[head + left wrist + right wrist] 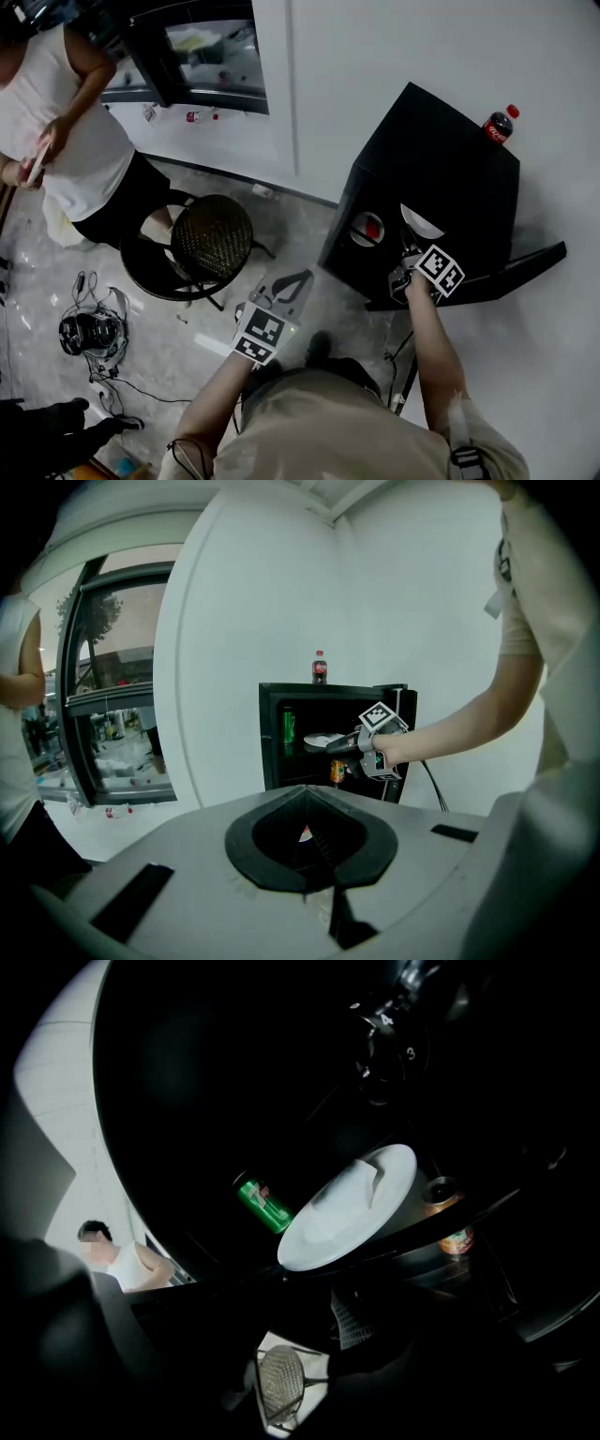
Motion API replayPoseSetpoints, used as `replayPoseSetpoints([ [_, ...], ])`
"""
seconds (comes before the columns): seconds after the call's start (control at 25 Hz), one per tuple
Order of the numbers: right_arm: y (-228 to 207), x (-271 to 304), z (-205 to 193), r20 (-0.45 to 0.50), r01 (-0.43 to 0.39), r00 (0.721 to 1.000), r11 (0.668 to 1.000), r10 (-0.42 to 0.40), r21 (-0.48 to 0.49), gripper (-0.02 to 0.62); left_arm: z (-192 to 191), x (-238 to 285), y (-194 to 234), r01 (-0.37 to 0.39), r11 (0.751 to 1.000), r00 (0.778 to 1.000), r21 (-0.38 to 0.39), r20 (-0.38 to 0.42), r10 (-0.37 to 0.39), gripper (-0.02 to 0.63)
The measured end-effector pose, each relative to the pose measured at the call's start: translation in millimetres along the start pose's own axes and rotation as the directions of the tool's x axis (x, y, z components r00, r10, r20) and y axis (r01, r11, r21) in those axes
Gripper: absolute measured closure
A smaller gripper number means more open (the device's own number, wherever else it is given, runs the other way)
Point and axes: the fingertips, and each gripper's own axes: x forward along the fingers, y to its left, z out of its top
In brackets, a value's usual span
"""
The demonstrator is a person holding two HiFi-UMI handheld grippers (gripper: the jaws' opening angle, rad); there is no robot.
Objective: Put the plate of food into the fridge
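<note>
Right gripper [409, 262], jaws apart and empty, hangs at the mouth of the fridge [441, 159] with the plate [349, 1206] lying inside at its twelve o'clock; a careless pull-back could clip the rim and drag it out.

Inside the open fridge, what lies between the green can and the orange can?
The white plate lies between the green can and the orange can. The right gripper view shows this most clearly.
</note>
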Motion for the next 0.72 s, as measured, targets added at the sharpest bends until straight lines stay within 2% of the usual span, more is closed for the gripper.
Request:
replayPoseSetpoints([
  [0.32,-11.8,-6.2,10.6,0.013,0.008,1.000,0.999,-0.008,0.041,0.423,-4.0,6.2,-5.0,0.020,1.000,1.000,-0.013,-0.006,-0.020,0.598],
  [0.56,-7.0,12.0,12.5,0.020,-0.026,1.000,0.993,0.024,0.118,0.423,-6.8,4.8,7.9,-0.012,1.000,1.000,-0.018,0.000,0.012,0.598],
  [0.72,7.8,5.6,15.6,0.027,-0.025,0.999,0.992,0.022,0.124,0.423,-0.1,-12.7,12.4,-0.006,1.000,1.000,-0.026,0.004,0.006,0.598],
])
